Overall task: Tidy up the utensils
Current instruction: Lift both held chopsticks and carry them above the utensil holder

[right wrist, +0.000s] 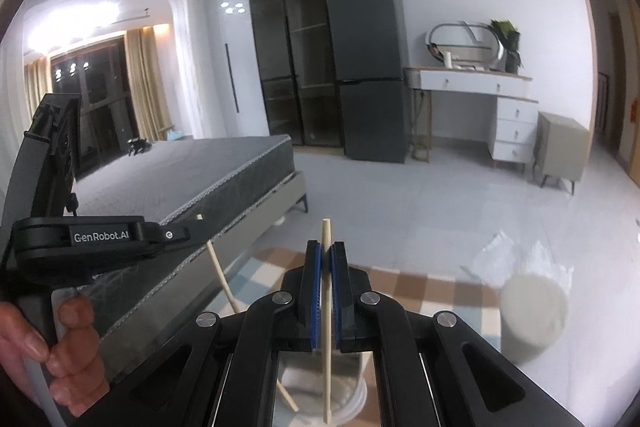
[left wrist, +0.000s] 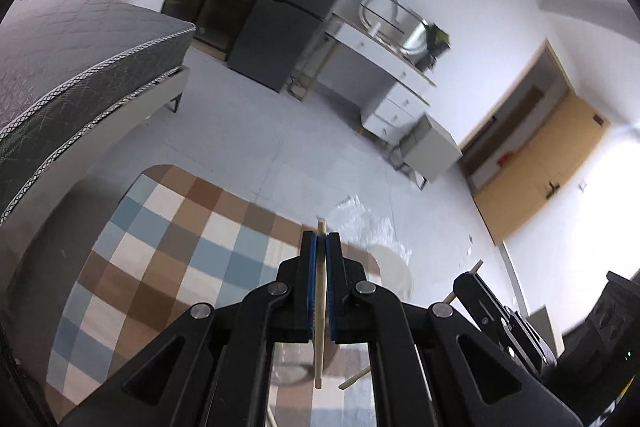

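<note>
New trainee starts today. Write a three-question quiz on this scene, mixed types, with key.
1. True or false: the left gripper is shut on a chopstick.
2. What does the right gripper hold? A) spoon B) chopstick C) nothing
3. Fill in: the checkered rug lies beside the ____.

Key: 1 true; 2 B; 3 bed.
</note>
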The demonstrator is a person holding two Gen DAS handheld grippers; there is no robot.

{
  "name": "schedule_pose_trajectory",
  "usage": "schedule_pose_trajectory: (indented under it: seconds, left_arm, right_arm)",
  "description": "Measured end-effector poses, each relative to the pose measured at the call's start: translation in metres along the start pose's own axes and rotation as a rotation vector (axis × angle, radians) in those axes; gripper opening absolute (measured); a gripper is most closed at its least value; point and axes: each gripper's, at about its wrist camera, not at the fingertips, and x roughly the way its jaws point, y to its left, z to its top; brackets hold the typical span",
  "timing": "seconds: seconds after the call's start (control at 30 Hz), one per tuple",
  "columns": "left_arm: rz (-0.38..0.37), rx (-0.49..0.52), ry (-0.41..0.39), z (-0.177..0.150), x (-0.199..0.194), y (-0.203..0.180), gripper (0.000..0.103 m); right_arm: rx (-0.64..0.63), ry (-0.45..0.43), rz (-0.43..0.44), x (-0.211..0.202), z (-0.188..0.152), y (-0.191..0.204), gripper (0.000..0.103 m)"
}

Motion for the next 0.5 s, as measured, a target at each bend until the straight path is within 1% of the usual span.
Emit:
schedule_pose_trajectory:
  seconds: [0.13,0.3,0.5]
  left_arm:
    - [-0.017,-0.061,-0.017,0.011,0.010,0.010,0.000]
    - [-0.007,-0.100,-0.065,0.025,0.016,0.019,0.000]
    - [0.005,-0.116,-0.084,0.029,0.027,0.029,0.000]
  right_arm:
    - [-0.036,-0.020,0.004,0.018,0.006,0.008,0.004]
    - [-0.035,-0.049,0.000,0.034,0.019,0.007,0.004]
    - [-0.060,-0.069,-0.007,0.054,0.026,0.010,0.004]
